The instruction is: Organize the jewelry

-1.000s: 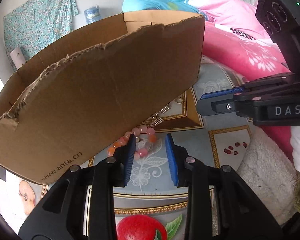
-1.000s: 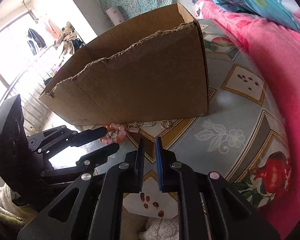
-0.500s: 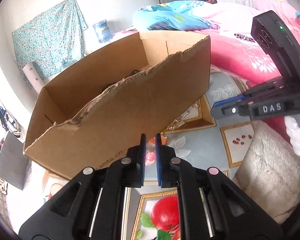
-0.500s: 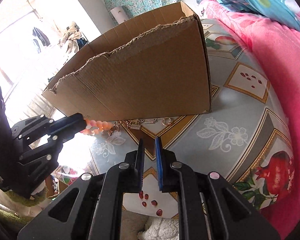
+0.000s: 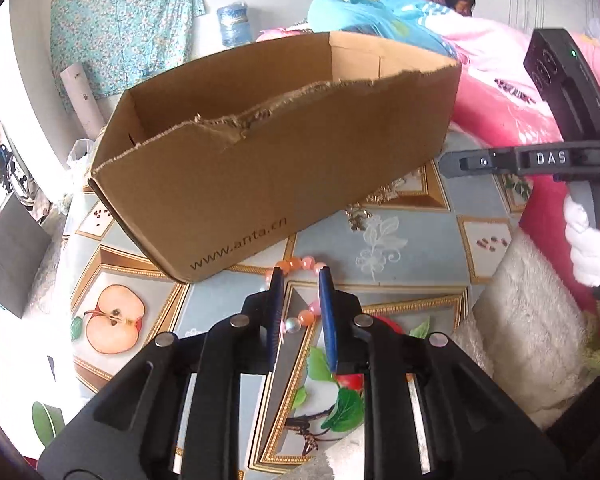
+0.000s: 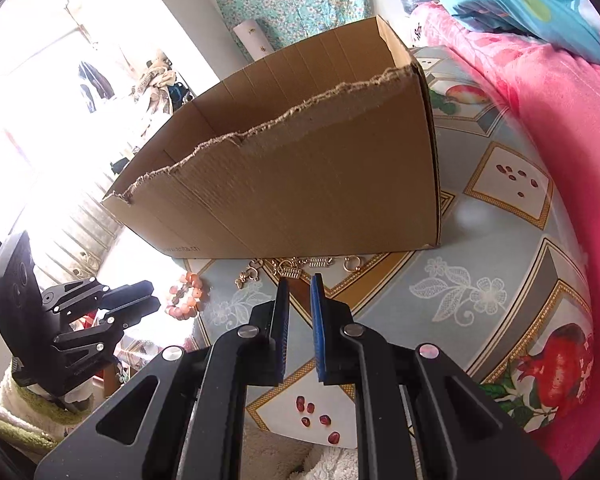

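A: What is held by the left tool [image 5: 301, 276]?
B: The pink bead bracelet [image 5: 300, 265] is seen between its jaws, which are opening, just before the cardboard box [image 5: 284, 168].
A: And the right tool [image 6: 299, 280]?
B: It is nearly closed and empty. The metal pieces [image 6: 300, 266] by the box wall on the desk [image 6: 480, 248] should probably be collected next.

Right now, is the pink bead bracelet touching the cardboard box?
Apart. The left wrist view shows a strip of tablecloth between the bead bracelet and the bottom edge of the cardboard box.
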